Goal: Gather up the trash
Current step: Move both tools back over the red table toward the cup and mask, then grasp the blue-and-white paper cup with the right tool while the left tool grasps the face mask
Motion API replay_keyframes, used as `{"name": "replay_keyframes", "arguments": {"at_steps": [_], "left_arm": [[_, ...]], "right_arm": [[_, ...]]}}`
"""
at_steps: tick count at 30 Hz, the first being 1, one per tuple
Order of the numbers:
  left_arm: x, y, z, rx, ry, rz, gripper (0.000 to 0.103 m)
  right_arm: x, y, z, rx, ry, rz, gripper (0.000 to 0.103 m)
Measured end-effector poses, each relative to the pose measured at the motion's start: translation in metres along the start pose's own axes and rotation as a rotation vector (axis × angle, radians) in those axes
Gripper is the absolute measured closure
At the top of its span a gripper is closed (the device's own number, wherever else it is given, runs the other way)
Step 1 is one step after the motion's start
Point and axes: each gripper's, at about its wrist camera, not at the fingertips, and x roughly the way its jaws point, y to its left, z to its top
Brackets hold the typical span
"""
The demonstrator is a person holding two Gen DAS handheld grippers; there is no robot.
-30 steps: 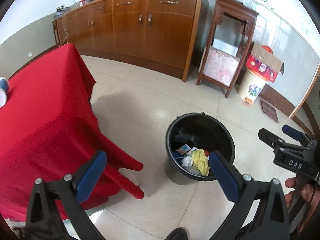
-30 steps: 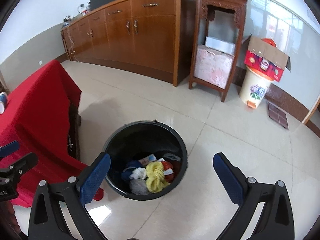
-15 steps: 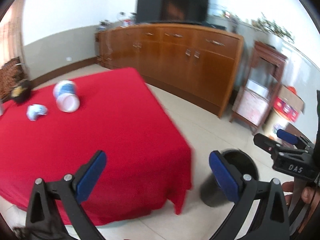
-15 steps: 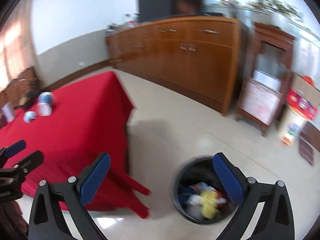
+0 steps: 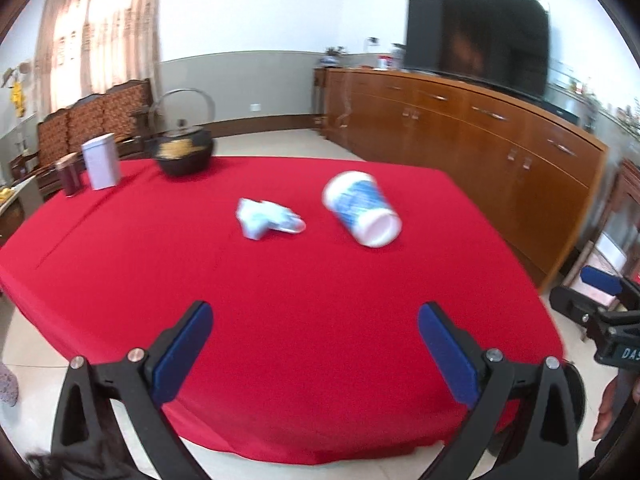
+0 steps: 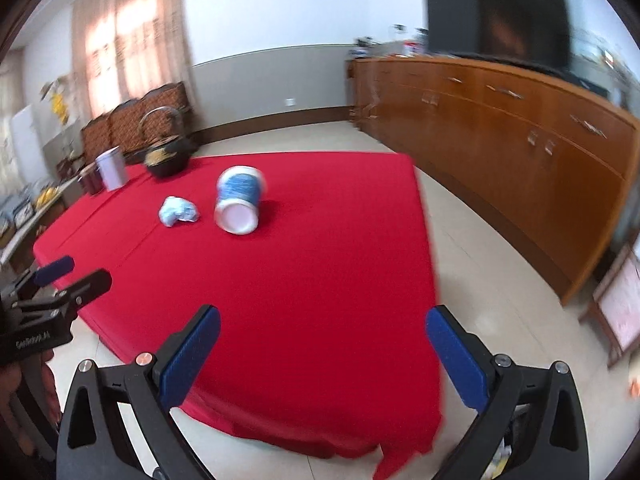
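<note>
Left gripper, right gripper: jaws wide apart, empty, above red tablecloth.

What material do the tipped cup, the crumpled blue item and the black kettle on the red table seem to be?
Tipped cup: probably paper, matte white with blue print and a plain white base. Crumpled blue item: thin paper or tissue, judging by its soft creases; blur leaves this open. Black kettle: likely cast iron, dull dark body with a thin metal hoop handle.

Both wrist views blurred, seemingly side by side, facing the red table.
</note>
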Motion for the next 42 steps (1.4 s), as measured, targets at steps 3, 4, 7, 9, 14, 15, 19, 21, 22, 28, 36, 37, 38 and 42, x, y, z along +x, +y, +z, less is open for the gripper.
{"name": "replay_keyframes", "arguments": {"at_steps": [3, 4, 7, 9, 14, 15, 19, 21, 22, 28, 36, 37, 38, 42], "left_arm": [[0.018, 0.022, 0.01, -0.012, 0.014, 0.027, 0.001], [0.025, 0.029, 0.014, -0.015, 0.019, 0.037, 0.001], [0.04, 0.042, 0.02, -0.014, 0.034, 0.06, 0.001], [0.053, 0.05, 0.024, -0.02, 0.045, 0.064, 0.002], [0.083, 0.059, 0.034, -0.026, 0.07, 0.065, 0.004], [0.088, 0.059, 0.036, -0.024, 0.075, 0.064, 0.004], [0.112, 0.056, 0.043, -0.015, 0.109, 0.054, 0.006], [0.12, 0.055, 0.047, -0.027, 0.118, 0.035, 0.007], [0.125, 0.055, 0.05, -0.029, 0.12, 0.03, 0.007], [0.154, 0.051, 0.065, -0.049, 0.17, 0.006, 0.007], [0.174, 0.04, 0.067, -0.074, 0.234, -0.019, 0.015], [0.175, 0.039, 0.067, -0.071, 0.239, -0.018, 0.018], [0.175, 0.038, 0.067, -0.07, 0.246, -0.022, 0.024], [0.178, 0.038, 0.067, -0.077, 0.263, -0.057, 0.058]], "right_arm": [[0.029, 0.03, 0.022, -0.039, 0.008, 0.047, 0.0], [0.041, 0.038, 0.029, -0.052, 0.013, 0.056, 0.0], [0.072, 0.059, 0.044, -0.082, 0.03, 0.084, 0.0], [0.093, 0.071, 0.055, -0.1, 0.043, 0.091, 0.0], [0.141, 0.085, 0.072, -0.119, 0.084, 0.104, 0.0], [0.146, 0.088, 0.074, -0.123, 0.09, 0.106, 0.0], [0.18, 0.095, 0.082, -0.134, 0.127, 0.115, 0.01], [0.195, 0.093, 0.087, -0.133, 0.139, 0.125, 0.014], [0.201, 0.091, 0.089, -0.127, 0.143, 0.136, 0.017], [0.231, 0.08, 0.099, -0.112, 0.164, 0.157, 0.034], [0.255, 0.069, 0.111, -0.087, 0.18, 0.183, 0.043], [0.257, 0.07, 0.114, -0.092, 0.182, 0.183, 0.042], [0.258, 0.071, 0.115, -0.095, 0.182, 0.183, 0.041], [0.264, 0.075, 0.121, -0.101, 0.19, 0.199, 0.042]]}}
